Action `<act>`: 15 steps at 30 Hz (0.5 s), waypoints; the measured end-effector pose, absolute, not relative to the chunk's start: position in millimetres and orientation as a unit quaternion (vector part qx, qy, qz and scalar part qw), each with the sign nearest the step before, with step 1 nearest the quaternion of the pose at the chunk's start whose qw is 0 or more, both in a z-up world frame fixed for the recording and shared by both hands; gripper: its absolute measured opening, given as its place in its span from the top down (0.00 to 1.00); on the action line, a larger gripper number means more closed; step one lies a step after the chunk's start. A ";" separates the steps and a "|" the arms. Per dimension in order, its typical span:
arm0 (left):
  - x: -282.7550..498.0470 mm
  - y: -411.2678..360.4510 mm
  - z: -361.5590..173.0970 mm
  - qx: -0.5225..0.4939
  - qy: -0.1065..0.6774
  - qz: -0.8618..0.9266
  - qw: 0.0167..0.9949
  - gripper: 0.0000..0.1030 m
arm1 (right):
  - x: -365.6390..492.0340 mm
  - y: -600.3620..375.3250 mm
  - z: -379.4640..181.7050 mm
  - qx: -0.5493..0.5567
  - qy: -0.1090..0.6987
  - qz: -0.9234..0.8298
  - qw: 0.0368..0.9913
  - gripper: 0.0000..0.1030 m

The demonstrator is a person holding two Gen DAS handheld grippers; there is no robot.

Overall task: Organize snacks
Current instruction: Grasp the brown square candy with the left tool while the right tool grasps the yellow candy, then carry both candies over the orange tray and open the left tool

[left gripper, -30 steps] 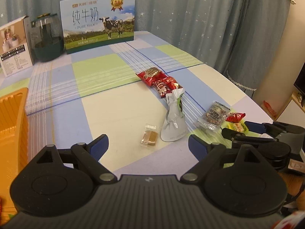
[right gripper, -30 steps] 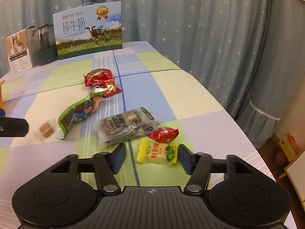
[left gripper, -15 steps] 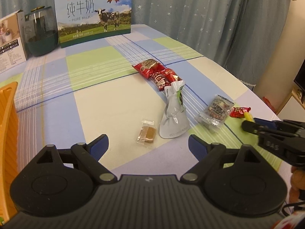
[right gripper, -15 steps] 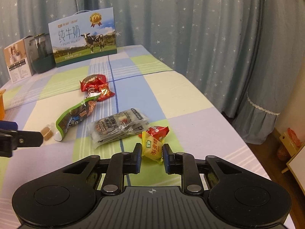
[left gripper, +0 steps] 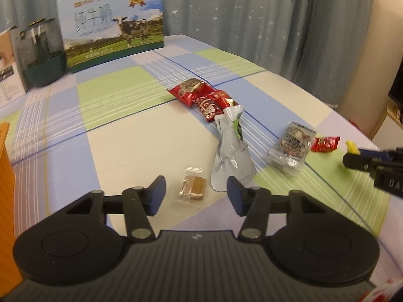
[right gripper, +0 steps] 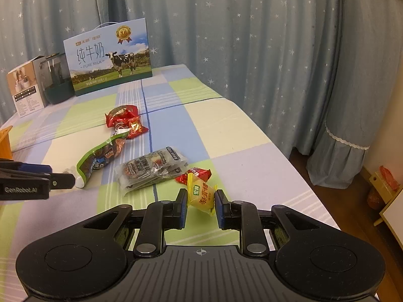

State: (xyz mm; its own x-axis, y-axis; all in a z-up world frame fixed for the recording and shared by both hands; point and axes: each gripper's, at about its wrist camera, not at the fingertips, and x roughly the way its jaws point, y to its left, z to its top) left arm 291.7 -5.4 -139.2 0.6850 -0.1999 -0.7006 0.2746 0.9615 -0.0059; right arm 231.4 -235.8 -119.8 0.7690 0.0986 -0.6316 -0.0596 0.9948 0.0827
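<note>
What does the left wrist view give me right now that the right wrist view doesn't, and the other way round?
Only the left wrist view shows the small clear-wrapped brown snack whole, lying between the open fingers of the left hand-held gripper, and the silver back of the long pouch.

Only the right wrist view shows the right hand-held gripper shut on the yellow candy, with its label readable, and the long pouch's green printed face.

Both show the red snack packs, the clear nut packet, the small red candy and the milk carton box.
</note>
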 end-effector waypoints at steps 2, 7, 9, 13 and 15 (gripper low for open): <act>293.7 -7.7 -142.6 0.062 0.376 -0.131 0.915 0.59 | 231.1 -236.2 -119.6 0.030 0.338 0.043 0.940 0.78; 294.3 -6.7 -146.0 0.055 0.379 -0.132 0.914 0.79 | 231.0 -237.0 -118.3 0.031 0.340 0.045 0.939 0.78; 294.0 -6.1 -144.7 0.052 0.382 -0.129 0.914 0.81 | 230.7 -236.8 -117.2 0.030 0.340 0.046 0.939 0.78; 290.9 -1.5 -140.9 0.041 0.392 -0.120 0.911 0.81 | 229.7 -236.3 -112.5 0.029 0.340 0.050 0.939 0.78; 285.5 2.5 -135.6 0.034 0.391 -0.114 0.913 0.81 | 228.2 -233.9 -108.1 0.029 0.339 0.054 0.939 0.78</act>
